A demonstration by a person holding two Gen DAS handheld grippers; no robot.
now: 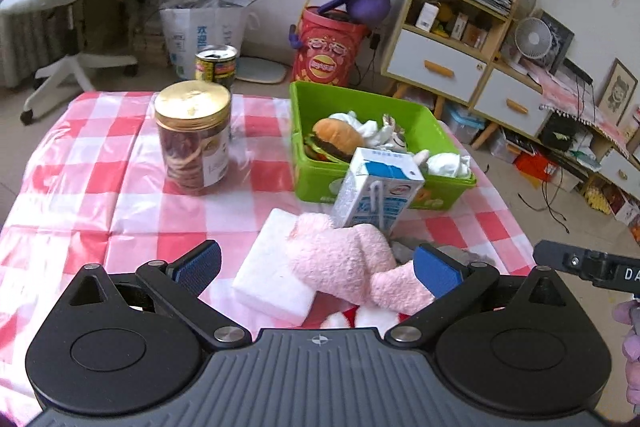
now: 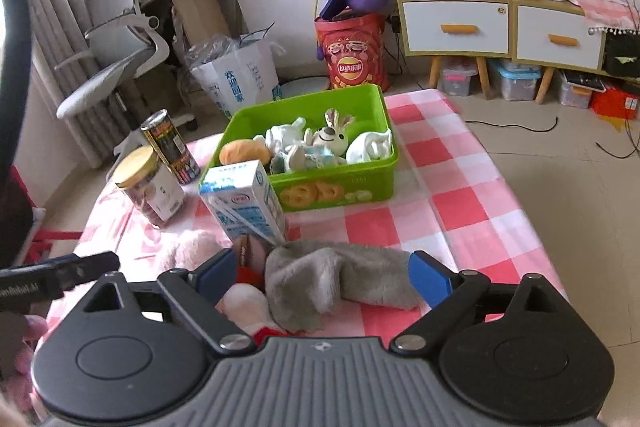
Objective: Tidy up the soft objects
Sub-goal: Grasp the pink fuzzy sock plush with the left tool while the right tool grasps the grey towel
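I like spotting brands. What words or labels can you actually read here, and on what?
"Lay's": logo on the red bucket on the floor.
"DA", cut off: on the right gripper at the frame edge.
Milk carton, paper bag, black can, jar label: print unreadable.

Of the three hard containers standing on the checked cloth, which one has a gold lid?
The clear cookie jar has the gold lid. The dark can behind it has a silver top, and the milk carton is a blue and white box.

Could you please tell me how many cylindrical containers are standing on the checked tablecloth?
2: a gold-lidded jar at the table's left, and a dark can right behind it.
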